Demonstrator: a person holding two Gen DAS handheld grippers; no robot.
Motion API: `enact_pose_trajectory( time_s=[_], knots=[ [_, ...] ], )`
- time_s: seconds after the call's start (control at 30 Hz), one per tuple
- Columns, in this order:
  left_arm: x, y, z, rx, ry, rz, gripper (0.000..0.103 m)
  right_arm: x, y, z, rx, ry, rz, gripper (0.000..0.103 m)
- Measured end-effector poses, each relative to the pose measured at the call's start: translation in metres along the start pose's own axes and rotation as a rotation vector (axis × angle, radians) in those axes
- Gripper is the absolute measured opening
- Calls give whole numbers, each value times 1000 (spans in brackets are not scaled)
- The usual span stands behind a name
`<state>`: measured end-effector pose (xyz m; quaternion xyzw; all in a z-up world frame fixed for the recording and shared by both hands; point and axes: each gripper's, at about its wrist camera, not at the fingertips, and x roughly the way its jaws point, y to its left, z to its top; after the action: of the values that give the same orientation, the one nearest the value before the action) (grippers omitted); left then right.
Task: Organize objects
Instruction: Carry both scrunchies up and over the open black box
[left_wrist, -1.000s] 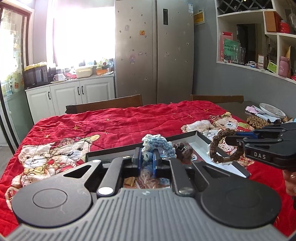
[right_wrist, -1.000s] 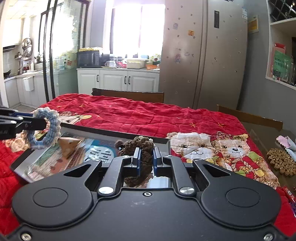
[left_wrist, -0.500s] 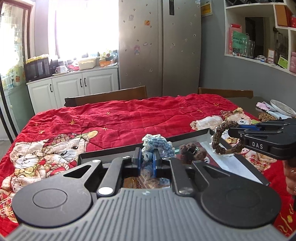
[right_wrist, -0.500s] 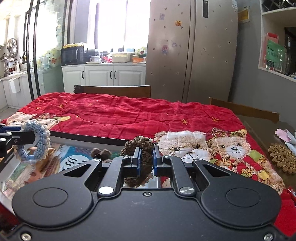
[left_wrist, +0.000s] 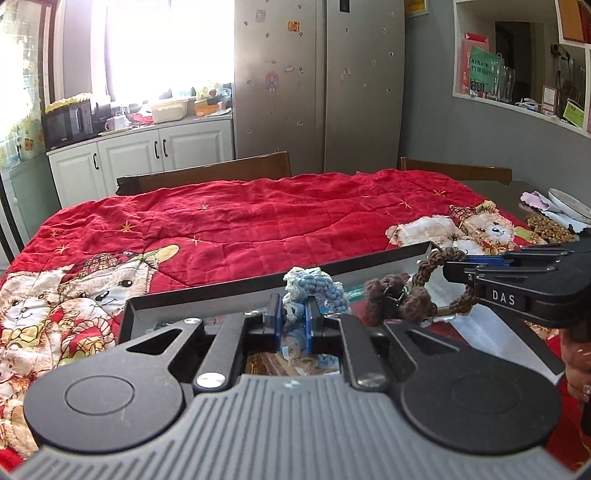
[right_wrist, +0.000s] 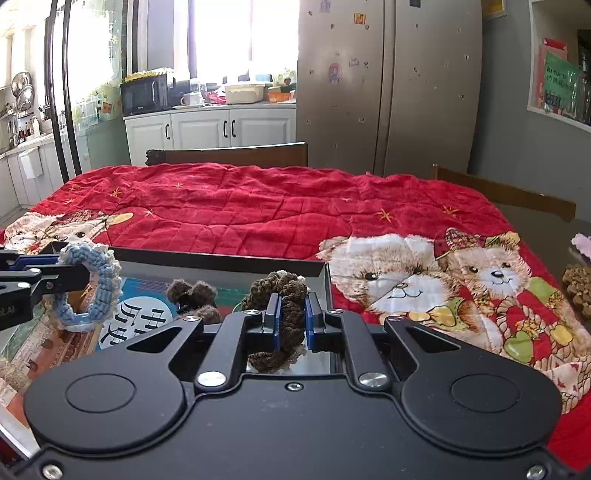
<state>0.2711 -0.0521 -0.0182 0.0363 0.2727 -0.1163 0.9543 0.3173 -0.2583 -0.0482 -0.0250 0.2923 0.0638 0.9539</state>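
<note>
Right wrist: brown braided ring (right_wrist: 282, 314) between fingers (right_wrist: 271, 321) (pinched)

Bright daylight from blown-out window (left_wrist: 162, 48) — sharp frames, fisheye bending at edges

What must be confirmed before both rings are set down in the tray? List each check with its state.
1. Left gripper shut on the blue ring: ok.
2. Right gripper shut on the brown ring: ok.
3. Both rings over the tray: ok.
4. Brown plush charm already in the tray, clear of the brown ring: ok.
5. Rings touching the tray floor: cannot tell.
6. Grippers apart from each other: ok.
</note>
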Motion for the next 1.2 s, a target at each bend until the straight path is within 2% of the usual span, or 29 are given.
enact_pose_trajectory(
  time_s=[0.6,1.2],
  knots=[
    [23,-8,-7,48,56,13,16,21,1,-7,-12,80,-13,12],
    [36,-9,-8,57,142,40,16,27,8,-8,-60,109,-3,13]
  ],
)
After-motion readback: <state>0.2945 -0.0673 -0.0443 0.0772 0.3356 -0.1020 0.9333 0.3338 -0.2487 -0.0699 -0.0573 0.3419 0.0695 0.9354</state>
